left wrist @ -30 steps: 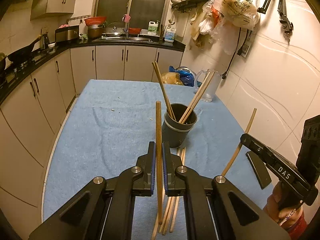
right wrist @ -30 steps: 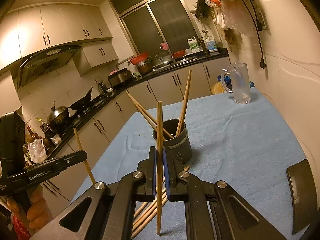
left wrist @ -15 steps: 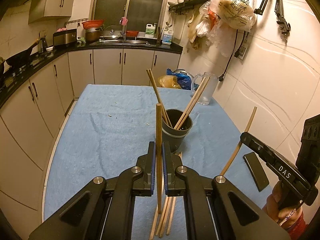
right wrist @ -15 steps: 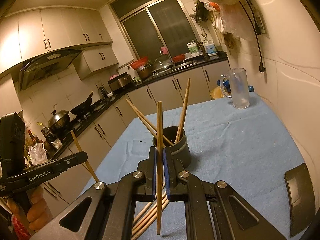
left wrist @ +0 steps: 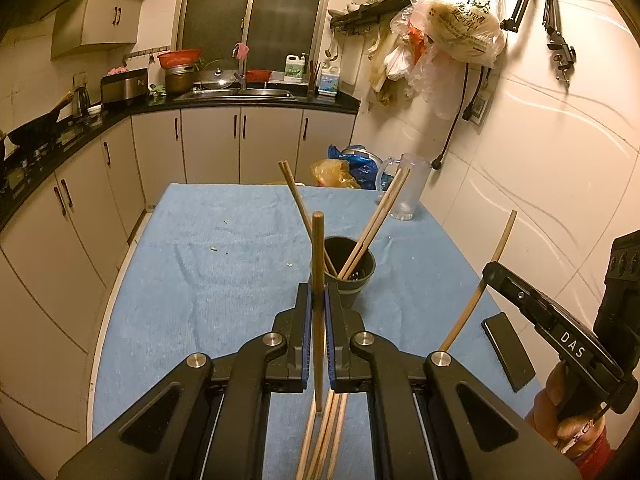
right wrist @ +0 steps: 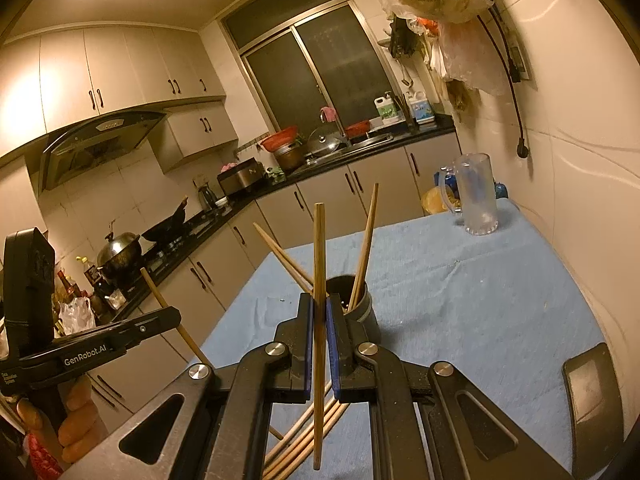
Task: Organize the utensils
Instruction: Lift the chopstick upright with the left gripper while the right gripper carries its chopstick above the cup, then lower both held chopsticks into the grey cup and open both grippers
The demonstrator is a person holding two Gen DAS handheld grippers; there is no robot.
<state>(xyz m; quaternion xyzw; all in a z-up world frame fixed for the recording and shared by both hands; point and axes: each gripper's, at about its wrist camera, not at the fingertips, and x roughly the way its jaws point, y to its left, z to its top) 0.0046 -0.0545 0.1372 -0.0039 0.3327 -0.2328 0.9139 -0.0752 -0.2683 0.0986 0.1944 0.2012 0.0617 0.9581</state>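
Left gripper (left wrist: 316,312): clenched on one wooden chopstick, blue pads pressed to either side of it; seen from the side in the right wrist view at the left edge (right wrist: 160,318)
Left-held chopstick (left wrist: 318,280): stands near upright between the pads, its round top above the fingers, its lower end hanging clear above the cloth
Right gripper (right wrist: 319,320): clenched on a second chopstick; in the left wrist view it enters from the right edge (left wrist: 490,276), a hand (left wrist: 568,412) round its handle
Right-held chopstick (right wrist: 319,280): near upright, slightly tilted, lower end free above the loose sticks; in the left wrist view it slants up to the right (left wrist: 486,276)
Holder (left wrist: 348,272): dark round cup, upright on the tabletop about midway along its length, just beyond both sets of fingertips
Chopsticks in holder (left wrist: 380,220): several, leaning out in two groups, one to the left and one to the right
Loose chopsticks (left wrist: 324,436): a small bundle lying flat on the cloth toward the near edge, under the left gripper, partly hidden by it
Tabletop cloth (left wrist: 200,280): blue towel covering the whole top, with a few small crumbs
Glass mug (left wrist: 408,188): clear, with handle, upright near the far right corner
Phone (left wrist: 508,352): dark, flat, lying along the right edge of the tabletop
Surroundings: kitchen cabinets (left wrist: 208,140) beyond the far edge; plastic bags (left wrist: 460,20) hung on the right wall
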